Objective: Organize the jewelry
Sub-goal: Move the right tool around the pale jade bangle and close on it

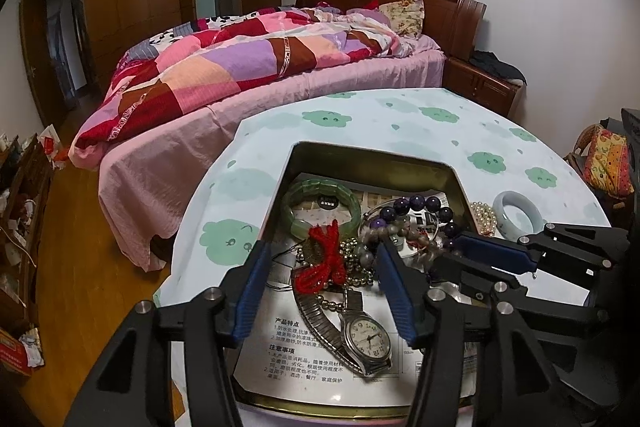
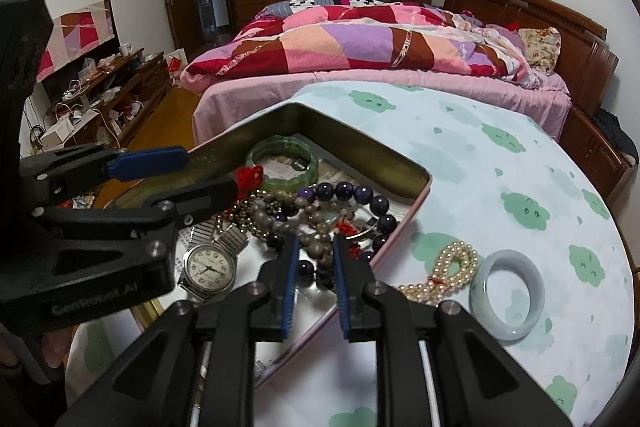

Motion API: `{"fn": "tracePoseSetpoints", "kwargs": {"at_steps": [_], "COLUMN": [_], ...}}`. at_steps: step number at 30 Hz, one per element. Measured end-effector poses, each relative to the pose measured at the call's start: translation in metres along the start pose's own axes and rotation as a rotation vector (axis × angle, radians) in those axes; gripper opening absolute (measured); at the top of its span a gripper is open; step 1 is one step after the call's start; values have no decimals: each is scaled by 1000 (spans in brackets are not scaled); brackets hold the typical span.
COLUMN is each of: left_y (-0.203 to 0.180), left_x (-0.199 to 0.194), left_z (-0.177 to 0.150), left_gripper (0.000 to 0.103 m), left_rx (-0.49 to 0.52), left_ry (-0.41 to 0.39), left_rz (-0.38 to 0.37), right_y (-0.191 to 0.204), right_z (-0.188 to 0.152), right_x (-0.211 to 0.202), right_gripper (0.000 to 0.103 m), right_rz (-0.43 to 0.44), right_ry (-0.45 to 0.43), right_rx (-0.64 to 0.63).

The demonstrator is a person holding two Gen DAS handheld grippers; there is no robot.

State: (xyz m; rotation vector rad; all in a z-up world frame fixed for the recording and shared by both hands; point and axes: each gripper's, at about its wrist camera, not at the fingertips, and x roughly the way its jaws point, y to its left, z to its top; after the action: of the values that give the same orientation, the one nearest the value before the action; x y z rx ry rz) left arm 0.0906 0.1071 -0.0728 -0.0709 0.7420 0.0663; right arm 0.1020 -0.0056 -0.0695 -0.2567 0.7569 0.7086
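- The left gripper point(image 1: 320, 263) hangs over the near part of the tin box point(image 1: 372, 153), and its blue fingers point(image 1: 250, 291) are far apart with nothing between them.
- The wristwatch point(image 1: 366, 343) lies flat on the printed paper point(image 1: 296, 351) near the tin box's near edge, with its metal strap running away toward the middle.
- The red knotted cord point(image 1: 324, 259) lies in the middle of the tin box, between the two left fingers.
- The right gripper point(image 2: 314, 259) reaches in over the tin box's right edge. Its fingers have a small gap, and the grey bead bracelet point(image 2: 316, 231) sits right at the tips. I cannot tell if they squeeze it.
- The purple bead bracelet point(image 2: 360, 199) curls by the tin box's right wall, touching the grey beads.
- The green jade bangle point(image 1: 320, 205) lies flat by the tin box's far left corner.
- The pearl necklace point(image 2: 448, 269) is piled on the tablecloth point(image 2: 500, 155), just outside the tin box's right edge.
- The pale jade bangle point(image 2: 508, 293) lies flat beside the pearls, nearer the table's right edge.
- The bed point(image 2: 372, 43) with its patchwork quilt stands behind the table.
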Motion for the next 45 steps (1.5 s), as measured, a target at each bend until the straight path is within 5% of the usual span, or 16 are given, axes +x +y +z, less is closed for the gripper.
{"fn": "tracePoseSetpoints", "kwargs": {"at_steps": [4, 8, 13, 16, 25, 29, 35, 45], "left_y": [0, 0, 1, 3, -4, -16, -29, -42], "left_x": [-1, -3, -9, -12, -10, -8, 0, 5], "left_z": [1, 2, 3, 3, 8, 10, 13, 17], "left_gripper": [56, 57, 74, 75, 75, 75, 75, 75], "left_rx": [1, -2, -6, -13, -28, 0, 21, 43], "left_ry": [0, 0, -23, -27, -19, -16, -2, 14], "left_rz": [5, 15, 37, 26, 68, 75, 74, 77], "right_y": [0, 3, 4, 1, -26, -53, -105, -119], "right_z": [0, 0, 1, 0, -4, -10, -18, -24], "right_x": [-1, -5, -7, -12, -30, -40, -25, 2], "right_gripper": [26, 46, 51, 71, 72, 82, 90, 90], "right_rz": [4, -2, -5, -18, -25, -74, -173, -206], "right_ry": [-3, -23, -30, -38, -67, -83, 0, 125], "right_rx": [-1, -16, -17, -6, 55, 104, 237, 242]}}
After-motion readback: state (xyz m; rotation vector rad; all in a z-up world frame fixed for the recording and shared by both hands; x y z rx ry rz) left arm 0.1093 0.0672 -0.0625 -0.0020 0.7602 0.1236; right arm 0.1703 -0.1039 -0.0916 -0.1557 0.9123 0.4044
